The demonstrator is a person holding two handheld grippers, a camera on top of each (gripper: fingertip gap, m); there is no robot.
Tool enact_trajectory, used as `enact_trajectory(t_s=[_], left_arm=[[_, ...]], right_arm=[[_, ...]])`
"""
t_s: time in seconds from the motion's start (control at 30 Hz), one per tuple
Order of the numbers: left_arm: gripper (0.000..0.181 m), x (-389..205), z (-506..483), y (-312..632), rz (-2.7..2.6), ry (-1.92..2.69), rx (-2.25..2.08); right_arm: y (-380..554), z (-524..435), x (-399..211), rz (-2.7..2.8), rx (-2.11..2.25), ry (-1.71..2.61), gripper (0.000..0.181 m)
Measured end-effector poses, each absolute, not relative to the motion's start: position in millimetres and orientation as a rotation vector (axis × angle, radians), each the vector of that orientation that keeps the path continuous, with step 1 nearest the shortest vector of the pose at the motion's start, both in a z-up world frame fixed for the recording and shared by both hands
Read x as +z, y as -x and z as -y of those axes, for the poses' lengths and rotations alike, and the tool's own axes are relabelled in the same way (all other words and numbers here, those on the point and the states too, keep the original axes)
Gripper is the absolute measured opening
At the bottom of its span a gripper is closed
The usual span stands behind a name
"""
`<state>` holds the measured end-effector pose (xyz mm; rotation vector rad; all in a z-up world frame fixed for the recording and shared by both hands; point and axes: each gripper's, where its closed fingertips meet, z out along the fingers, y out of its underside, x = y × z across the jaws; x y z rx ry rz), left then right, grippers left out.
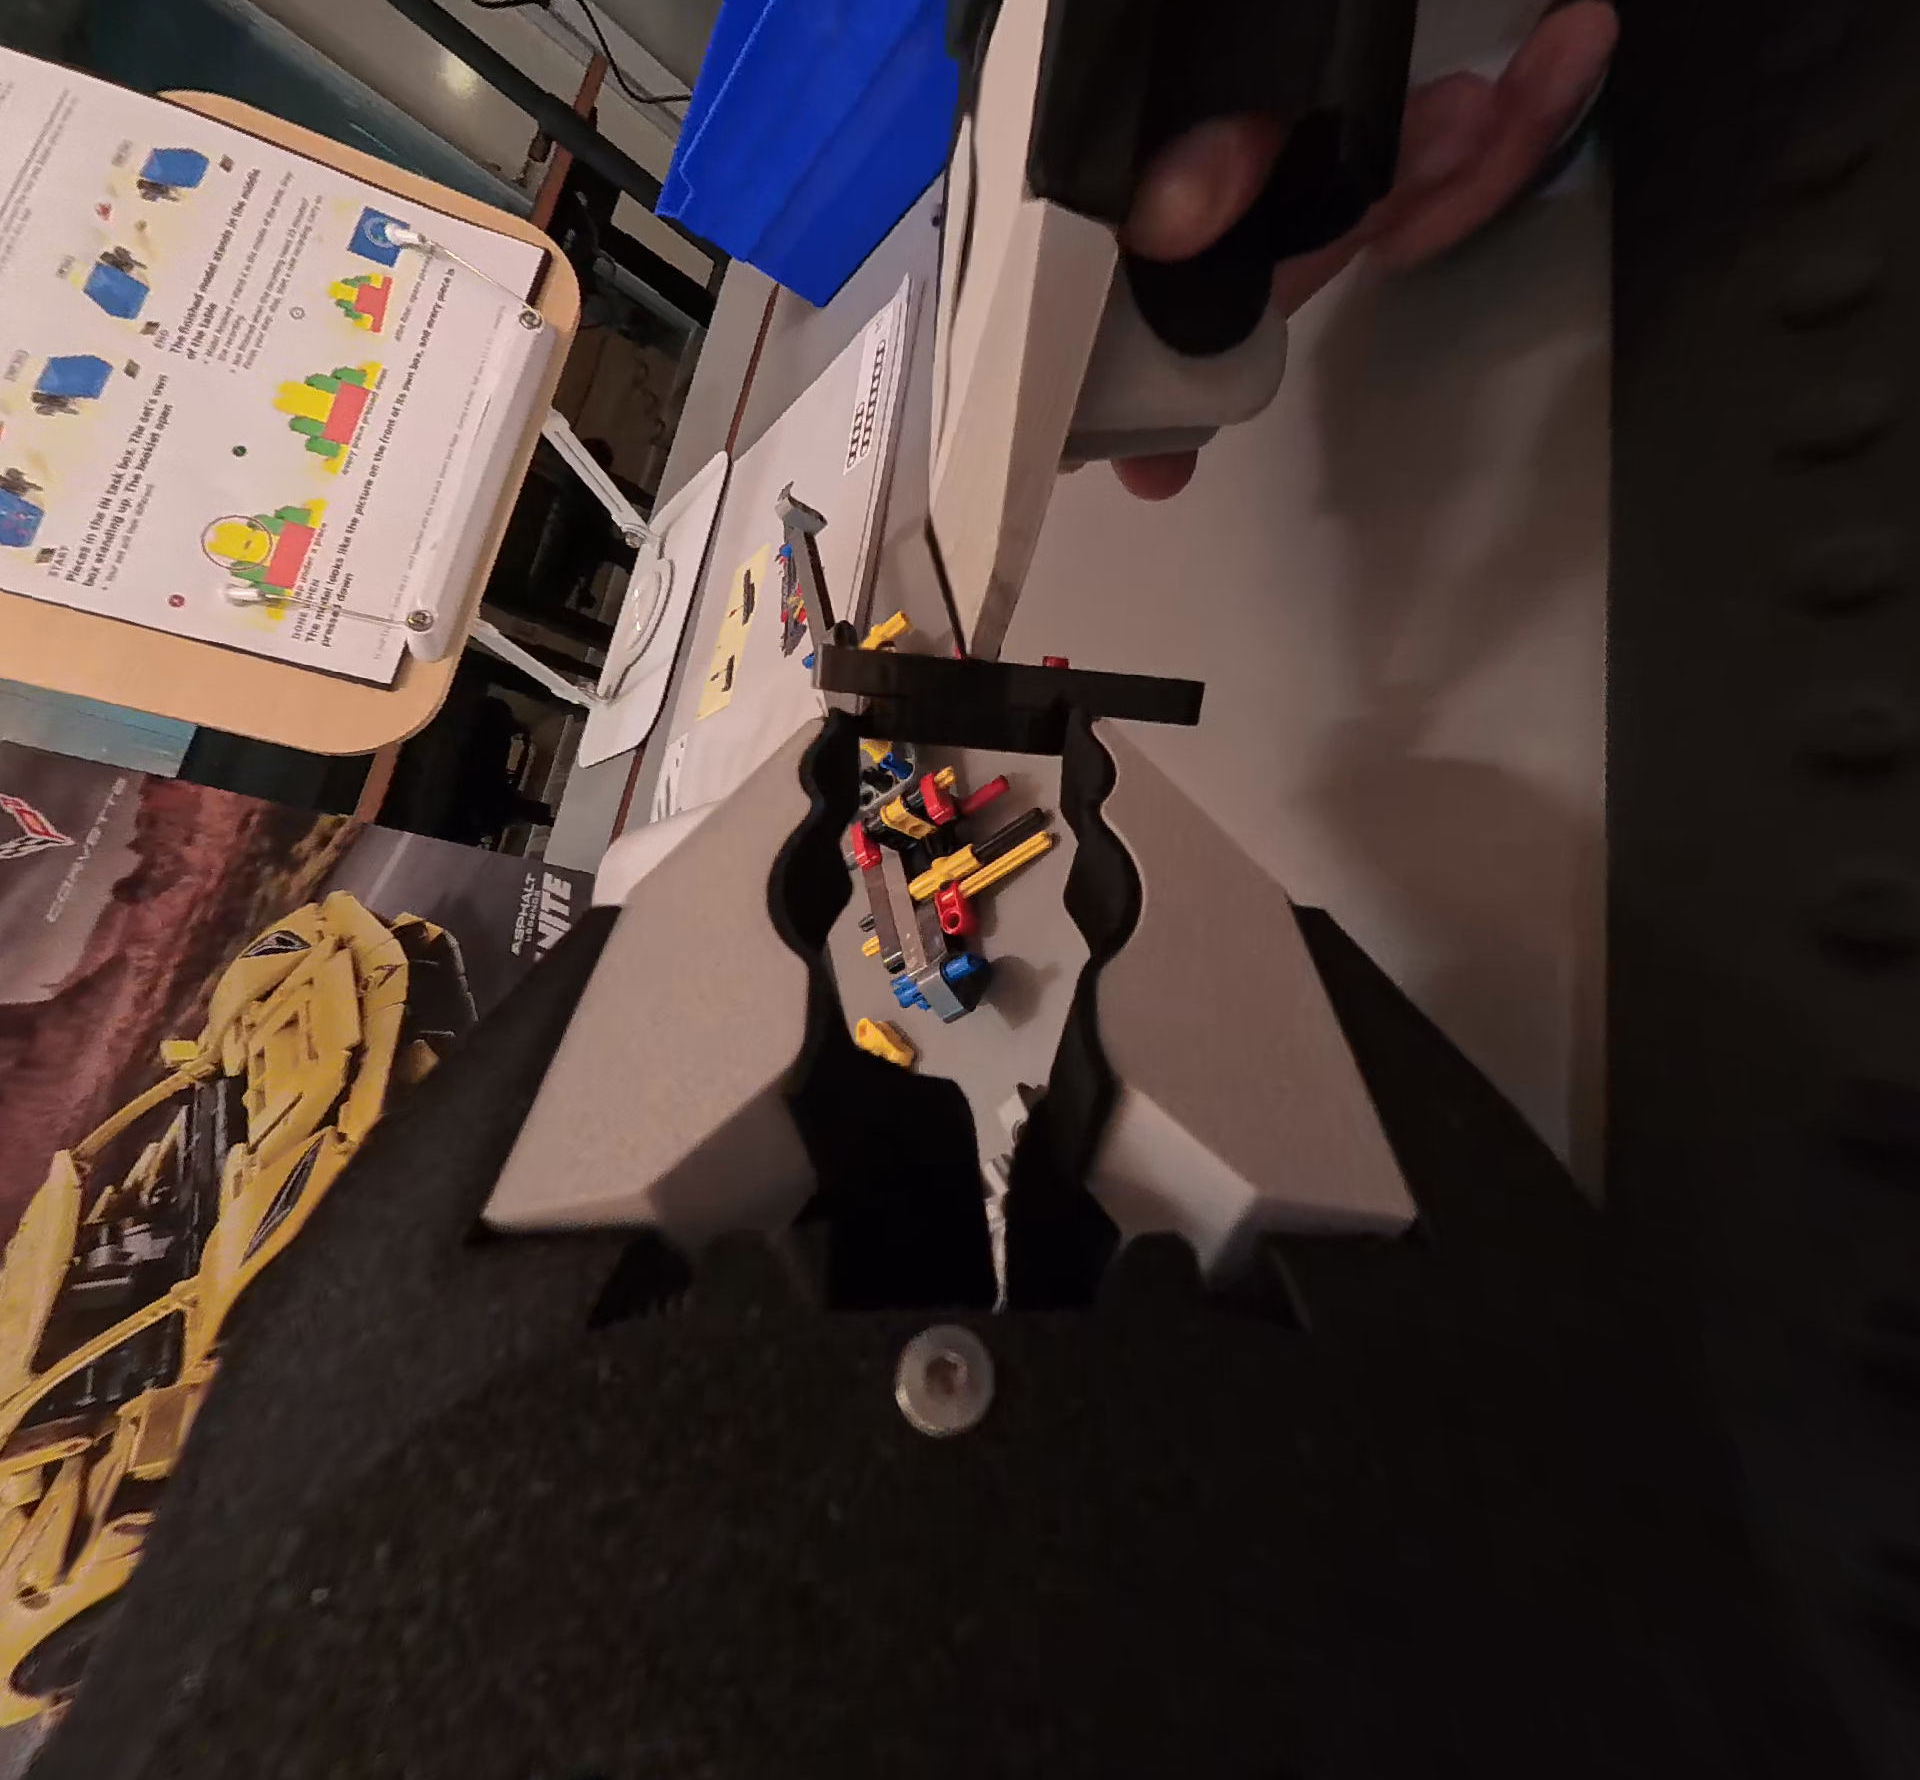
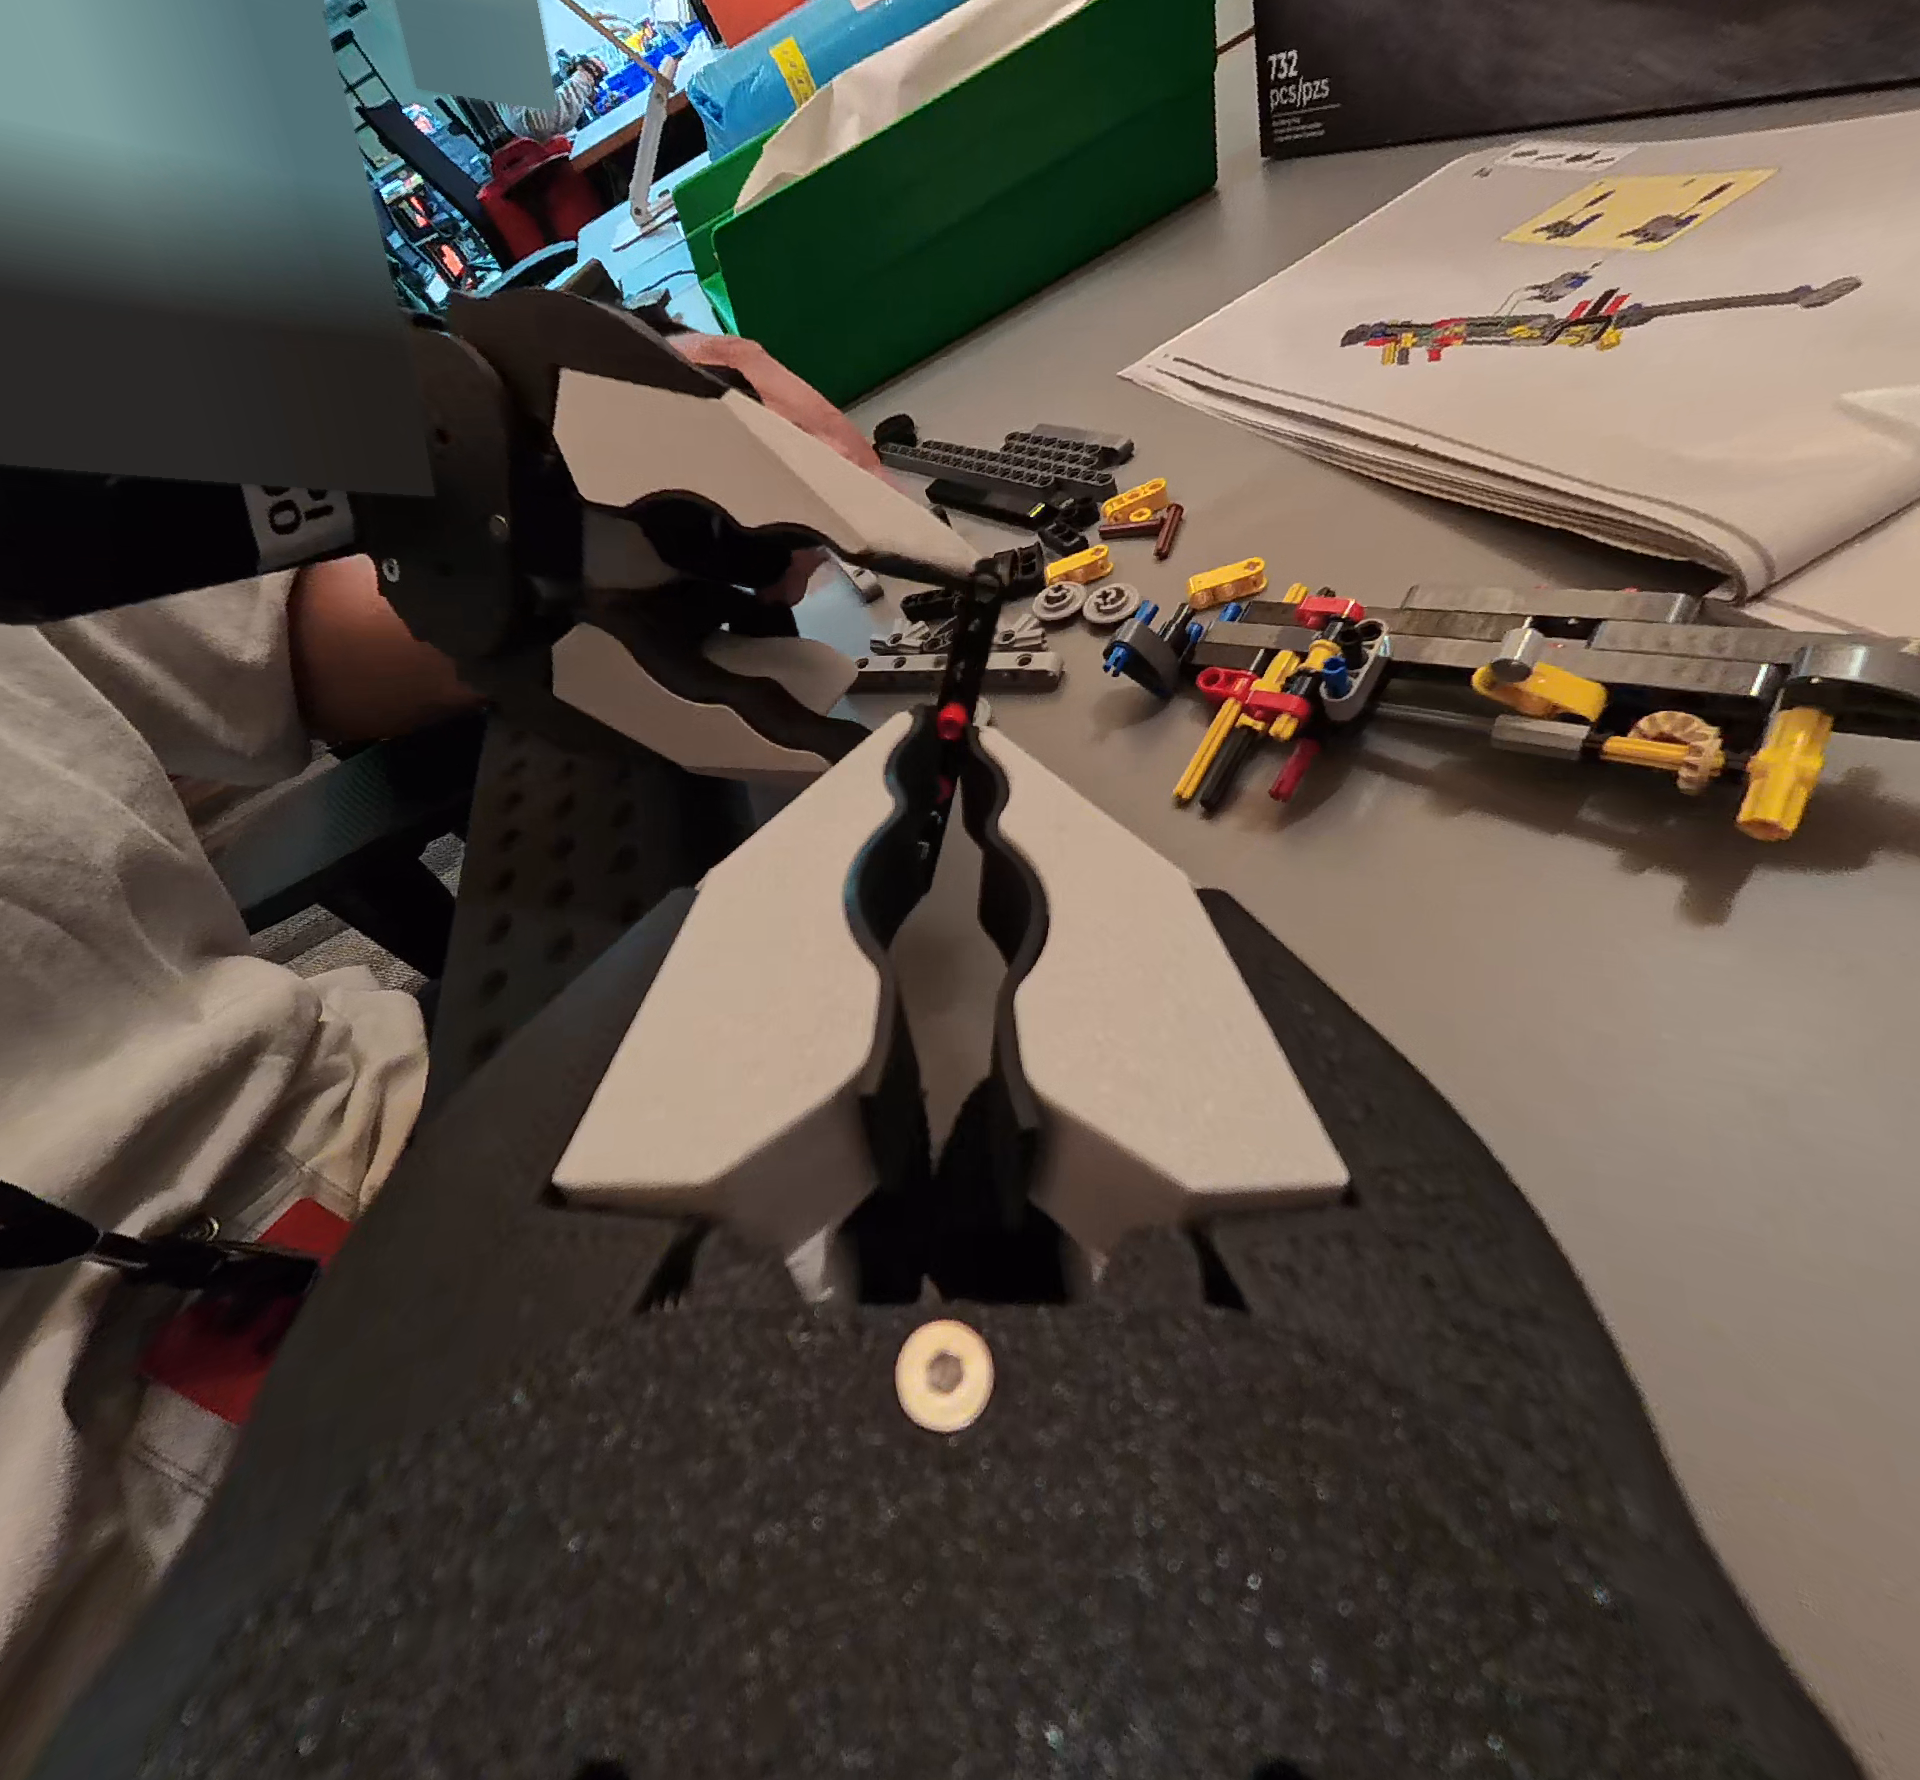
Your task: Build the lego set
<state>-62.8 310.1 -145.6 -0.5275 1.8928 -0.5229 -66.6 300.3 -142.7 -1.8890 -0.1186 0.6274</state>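
- right gripper nearly closed, pinching a black beam with a red pin at its tips
- beam's long axis runs straight ahead from the right gripper, far end touching the left gripper
- left gripper partly open, tips touching the beam lying crosswise; firm grip unclear
- half-built model on surface, right of the right gripper, well apart
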Motion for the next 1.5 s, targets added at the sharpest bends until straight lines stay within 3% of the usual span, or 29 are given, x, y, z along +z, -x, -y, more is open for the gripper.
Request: enact_trajectory(t_s=[0.33, 0.37, 0.43, 0.57, 0.73, 0.9, 1.23, 1.37, 1.5], left_arm=[[0.038, -142.0, -308.6, 60.8, -1.877, 0.582, -0.618], [0.037, -136.2, -307.1, 61.4, -1.86, 0.601, -0.684], [0.037, -121.9, -304.1, 64.3, -1.819, 0.628, -0.815], [0.038, -105.0, -286.2, 73.4, -1.788, 0.58, -1.004], [0.038, -98.7, -274.3, 78.8, -1.78, 0.532, -1.072], [0.038, -95.6, -269.5, 81.9, -1.772, 0.512, -1.088], [0.038, -99.5, -274.5, 77.6, -1.765, 0.547, -0.986], [0.038, -97.7, -294.5, 68.4, -1.691, 0.583, -0.82], [0.038, -100.6, -309.5, 63.2, -1.654, 0.631, -0.699]], right_arm=[[63.9, -300.1, -137.1, 0.066, 0.719, 1.841, 0.003], [64.9, -297.7, -129.8, 0.049, 0.82, 1.795, 0.005], [64.2, -293.0, -112.0, -0.014, 1.057, 1.679, 0.028], [81.1, -285.2, -94.7, -0.027, 1.448, 1.548, 0.039], [101.5, -274.1, -90.4, 0.045, 1.698, 1.502, 0.022], [104.8, -269.5, -87.7, 0.072, 1.733, 1.481, 0.022], [101.0, -276.1, -95.0, 0.068, 1.589, 1.574, 0.017], [78.6, -290.3, -91.4, 0.029, 1.255, 1.608, 0.028], [68.3, -297.9, -104.8, 0.064, 0.877, 1.766, 0.022]])
